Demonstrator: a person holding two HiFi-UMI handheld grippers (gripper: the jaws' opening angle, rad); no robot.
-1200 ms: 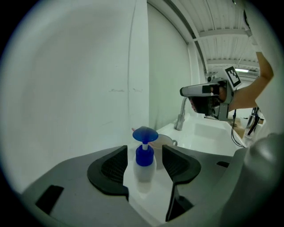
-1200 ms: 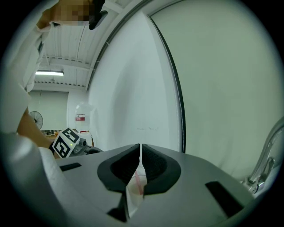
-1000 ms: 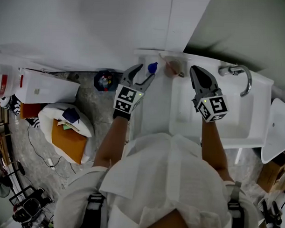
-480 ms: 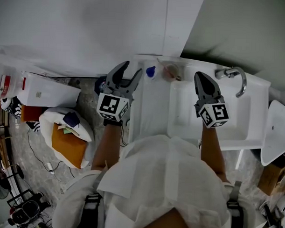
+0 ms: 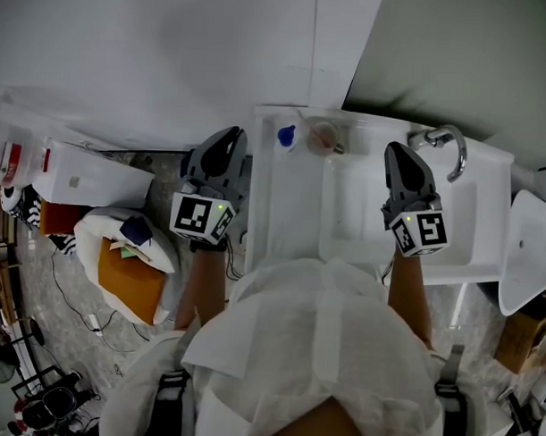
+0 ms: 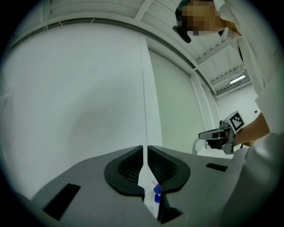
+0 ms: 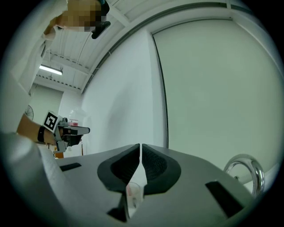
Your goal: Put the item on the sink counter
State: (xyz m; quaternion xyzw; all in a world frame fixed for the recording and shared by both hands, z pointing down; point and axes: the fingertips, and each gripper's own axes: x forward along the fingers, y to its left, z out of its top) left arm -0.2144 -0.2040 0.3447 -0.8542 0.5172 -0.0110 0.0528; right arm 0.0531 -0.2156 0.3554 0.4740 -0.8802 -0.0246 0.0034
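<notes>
A small blue item (image 5: 286,135) stands on the white sink counter (image 5: 282,204) at its back left corner, free of both grippers. A clear cup (image 5: 325,134) stands just right of it. My left gripper (image 5: 229,135) is shut and empty, off the counter's left edge, apart from the blue item. In the left gripper view the jaws (image 6: 145,148) meet, and the blue item (image 6: 156,191) shows below them. My right gripper (image 5: 400,152) is shut and empty over the basin. In the right gripper view (image 7: 140,146) the clear cup (image 7: 132,193) shows beneath the jaws.
A chrome faucet (image 5: 450,143) curves over the basin's back right. Left of the sink, on the floor, lie a white box (image 5: 87,170) and a white bag with an orange pack (image 5: 133,257). A white lid-like thing (image 5: 531,244) stands at the right. Walls rise behind.
My left gripper, open around the blue item a second ago, drew back to the left off the counter and shut. The blue item stayed on the counter. My right gripper drifted slightly right.
</notes>
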